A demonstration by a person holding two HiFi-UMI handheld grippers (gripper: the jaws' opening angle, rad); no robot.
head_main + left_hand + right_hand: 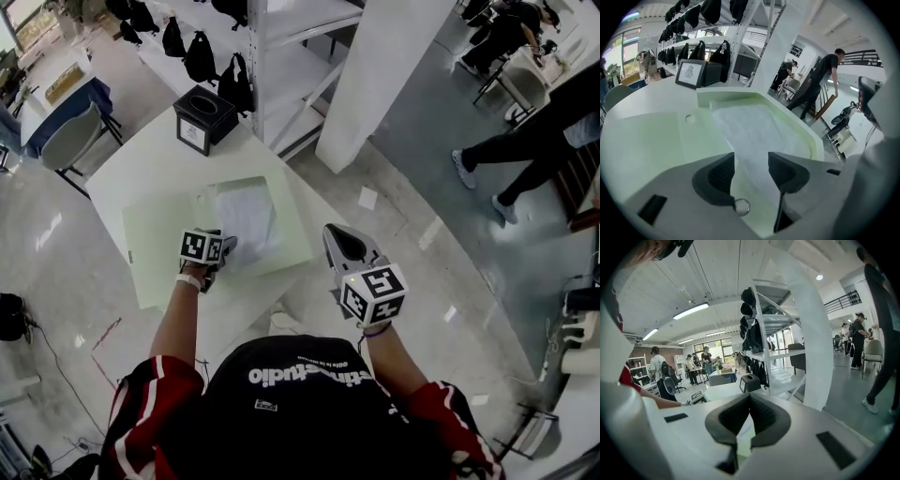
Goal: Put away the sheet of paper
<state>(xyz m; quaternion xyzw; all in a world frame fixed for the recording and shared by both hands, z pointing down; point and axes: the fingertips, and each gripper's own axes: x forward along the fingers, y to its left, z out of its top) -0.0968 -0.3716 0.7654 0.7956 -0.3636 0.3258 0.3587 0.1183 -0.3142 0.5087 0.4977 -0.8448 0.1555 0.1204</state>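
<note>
The sheet of paper [246, 220] lies flat inside an open pale green case [159, 244], in the right half, the one with the raised rim. The case rests on the white table [141, 169]. In the head view the left gripper [223, 251] covers the near left corner of the sheet, so that corner cannot be seen there.

In the left gripper view the left gripper [751, 164] has its jaws wide apart. The paper [754, 131] shows in the gap between them, but the pads do not press on it (whether the tips touch the sheet is hard to tell). The marks on the paper are too blurred to read. On the flat green flap to the left there is a small round snap [689, 118].

The right gripper [336, 234] is held well apart from the case, at the right. Its jaws [749, 397] are together at the tips, with nothing between them. A black box [203, 117] stands at the far end of the table. The person's body hides the near edge of the table.
</note>
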